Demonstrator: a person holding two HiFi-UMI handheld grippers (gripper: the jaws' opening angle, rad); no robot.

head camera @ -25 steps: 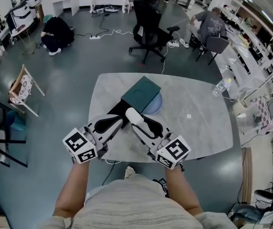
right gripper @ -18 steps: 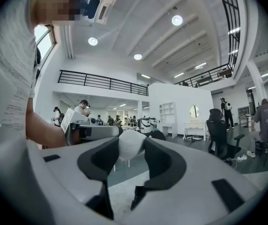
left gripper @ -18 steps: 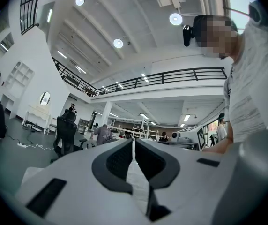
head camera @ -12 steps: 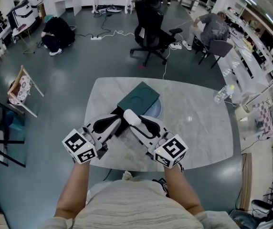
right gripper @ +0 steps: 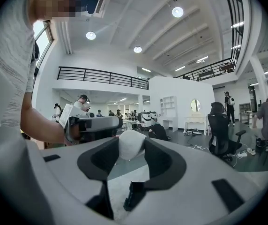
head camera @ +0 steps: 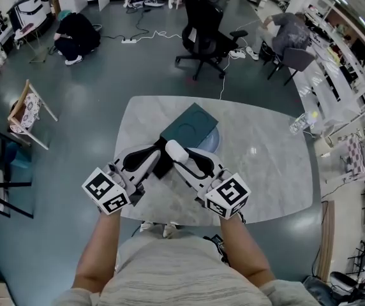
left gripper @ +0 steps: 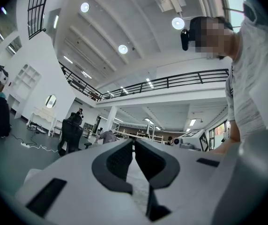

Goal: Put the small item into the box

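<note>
My right gripper [head camera: 173,149] is shut on a small white rounded item [right gripper: 131,144], which fills the gap between its fingertips [right gripper: 149,150]. In the head view this item [head camera: 173,148] hangs over the near left side of the box. A dark green square lid [head camera: 190,125] marks the box, and a black part [head camera: 163,166] shows between the two grippers. My left gripper [head camera: 156,152] is beside the right one, over the black part; its jaws [left gripper: 134,144] stand together with nothing between them.
The box stands on a marble table [head camera: 265,171], partly over a pale blue round dish [head camera: 212,143]. A black office chair [head camera: 203,30] and people at desks are beyond the table. The left gripper [right gripper: 89,123] shows in the right gripper view.
Both grippers have moved a little forward over the table toward the box. The white item has stayed between the right jaws.
</note>
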